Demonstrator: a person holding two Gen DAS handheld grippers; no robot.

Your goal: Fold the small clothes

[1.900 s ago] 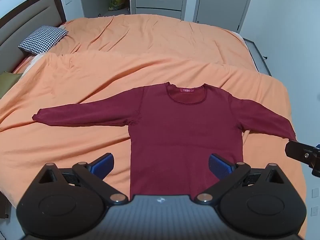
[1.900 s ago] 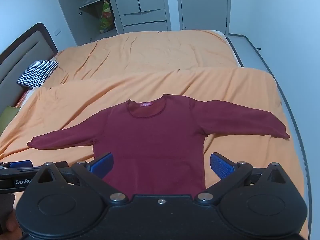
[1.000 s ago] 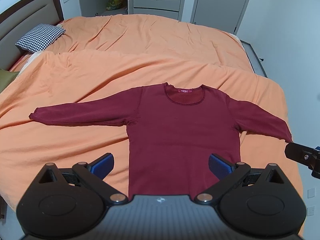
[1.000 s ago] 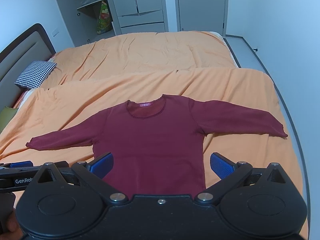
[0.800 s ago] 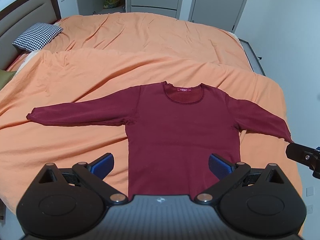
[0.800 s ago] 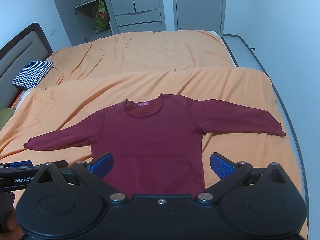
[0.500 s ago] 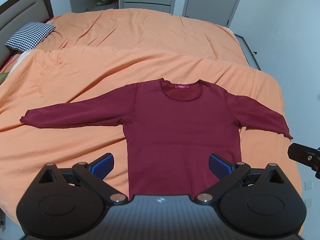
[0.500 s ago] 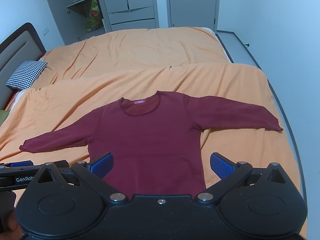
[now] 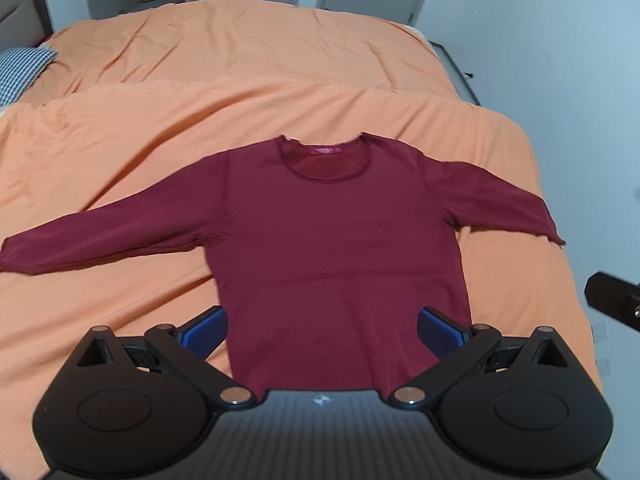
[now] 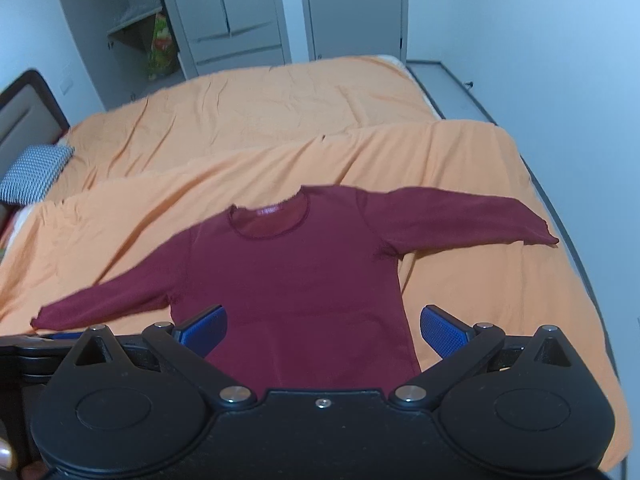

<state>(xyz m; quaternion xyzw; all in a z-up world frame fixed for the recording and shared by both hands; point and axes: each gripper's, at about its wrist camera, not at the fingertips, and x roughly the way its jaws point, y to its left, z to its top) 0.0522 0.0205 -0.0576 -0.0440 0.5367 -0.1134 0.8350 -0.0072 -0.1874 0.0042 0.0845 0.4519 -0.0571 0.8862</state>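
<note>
A maroon long-sleeve top [image 9: 336, 240] lies flat and face up on the orange duvet [image 9: 120, 128] near the foot edge of the bed, collar away from the grippers, both sleeves spread out to the sides, hem toward the cameras. Nothing is folded yet.

Handling, as a judgement: thin knit, light, floppy, no stiffness at all. It will drape and crease wherever it is lifted, and could drag the soft duvet under it if pinched too deep. Not fragile, not slippery. Best holds look like the left cuff [image 9: 12, 254] and right cuff [image 10: 544, 236] for bringing the sleeves in, or shoulder seam plus hem corner on one side for a lengthwise fold. Pinch only the top's fabric.

Left gripper [image 9: 322, 326] hovers above the hem, aimed forward over the torso, jaws wide apart, holding nothing, blue pads [image 9: 204, 326] clear of the cloth. Right gripper [image 10: 322, 326] is in the same pose, just beside the left one, jaws also spread and empty. A checked pillow [image 10: 32, 174] sits well apart by the headboard.
</note>
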